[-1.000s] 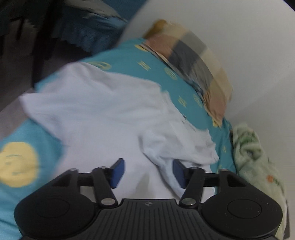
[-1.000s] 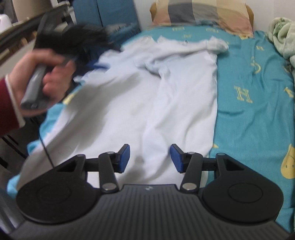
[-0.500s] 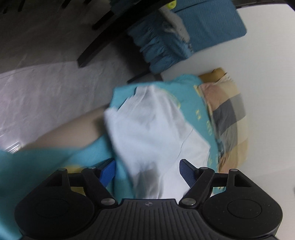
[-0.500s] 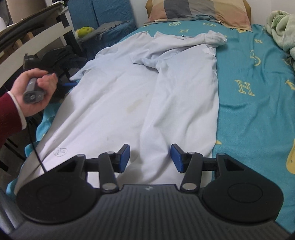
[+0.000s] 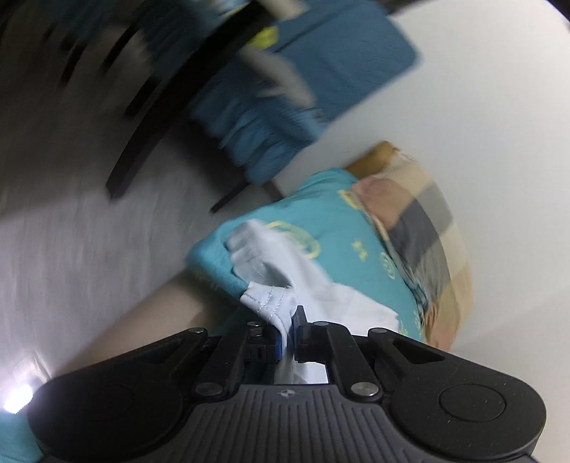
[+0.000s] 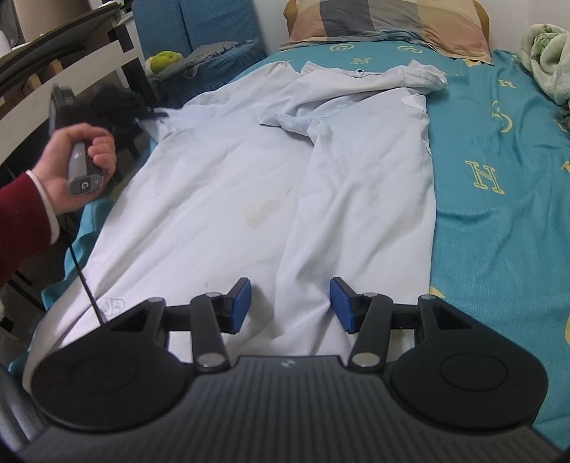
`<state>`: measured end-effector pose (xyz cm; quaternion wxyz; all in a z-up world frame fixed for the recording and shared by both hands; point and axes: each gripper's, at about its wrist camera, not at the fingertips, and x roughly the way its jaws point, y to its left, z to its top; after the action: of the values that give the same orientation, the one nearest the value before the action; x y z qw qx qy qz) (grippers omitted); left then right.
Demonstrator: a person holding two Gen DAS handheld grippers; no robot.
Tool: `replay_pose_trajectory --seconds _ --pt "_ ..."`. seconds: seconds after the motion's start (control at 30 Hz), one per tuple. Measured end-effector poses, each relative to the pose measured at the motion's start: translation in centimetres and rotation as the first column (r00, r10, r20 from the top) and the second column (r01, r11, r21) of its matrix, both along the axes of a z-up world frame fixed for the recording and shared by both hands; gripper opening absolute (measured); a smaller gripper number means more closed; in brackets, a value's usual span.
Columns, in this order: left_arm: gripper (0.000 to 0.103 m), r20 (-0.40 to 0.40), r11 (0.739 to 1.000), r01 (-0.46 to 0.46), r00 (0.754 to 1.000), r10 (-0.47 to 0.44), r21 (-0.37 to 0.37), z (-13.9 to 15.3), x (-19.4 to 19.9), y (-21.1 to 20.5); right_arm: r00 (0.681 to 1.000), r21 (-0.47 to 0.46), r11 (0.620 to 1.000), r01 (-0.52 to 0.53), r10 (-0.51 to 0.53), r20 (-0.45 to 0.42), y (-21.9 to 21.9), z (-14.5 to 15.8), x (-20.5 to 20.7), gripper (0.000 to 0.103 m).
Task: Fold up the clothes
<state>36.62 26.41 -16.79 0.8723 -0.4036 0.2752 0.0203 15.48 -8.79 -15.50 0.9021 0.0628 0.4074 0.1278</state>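
A long white garment (image 6: pixel 249 178) lies spread lengthwise on the teal bed sheet (image 6: pixel 498 231), its top part bunched near the pillow. At the bed's left edge my left gripper (image 5: pixel 285 331) is closing, its blue pads pinching the garment's stitched hem (image 5: pixel 270 302). In the right wrist view a hand (image 6: pixel 71 160) in a red sleeve holds that gripper (image 6: pixel 153 115) against the cloth's left side. My right gripper (image 6: pixel 290 306) hovers open over the garment's near end, a cloth ridge lying below the gap, untouched by the pads.
A checked pillow (image 6: pixel 392 21) lies at the head of the bed and a green blanket (image 6: pixel 545 53) at the far right. A blue padded chair (image 6: pixel 196 25) and dark furniture (image 6: pixel 71 71) stand beside the bed's left edge. Grey floor (image 5: pixel 71 213) lies below.
My left gripper swung off the middle of the garment to the bed's left edge, dropped lower, and shut on the hem. The right gripper stayed almost still and open.
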Motion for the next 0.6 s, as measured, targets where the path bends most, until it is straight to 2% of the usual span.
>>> replay_pose_trajectory --seconds 0.1,0.2,0.3,0.4,0.57,0.6 --pt "0.006 0.069 0.98 0.062 0.995 -0.077 0.191 3.8 -0.1 -3.9 1.0 -0.004 1.0 0.005 -0.005 -0.003 0.1 0.0 0.0 0.053" --pt "0.006 0.107 0.932 0.107 0.983 -0.153 0.346 7.0 -0.2 -8.6 1.0 0.005 1.0 0.013 -0.013 -0.007 -0.2 0.0 -0.2 0.051" --pt "0.006 0.111 0.871 0.15 0.968 -0.226 0.467 9.3 0.4 -14.5 1.0 0.017 0.999 0.027 -0.027 -0.003 -0.7 0.4 -0.3 0.051" --pt "0.006 0.081 0.81 0.195 0.955 -0.285 0.553 10.0 0.9 -20.3 0.999 0.041 0.998 0.045 -0.045 0.004 -1.4 1.0 -0.5 0.051" --pt "0.006 -0.001 0.667 0.233 0.944 -0.329 0.708 8.3 1.2 -27.7 0.996 0.128 0.988 0.089 -0.089 -0.01 -3.2 1.5 -0.4 0.051" --pt "0.006 -0.012 0.652 0.229 0.947 -0.321 0.723 7.8 1.2 -28.4 0.995 0.144 0.985 0.095 -0.094 -0.008 -3.4 1.6 -0.3 0.051"
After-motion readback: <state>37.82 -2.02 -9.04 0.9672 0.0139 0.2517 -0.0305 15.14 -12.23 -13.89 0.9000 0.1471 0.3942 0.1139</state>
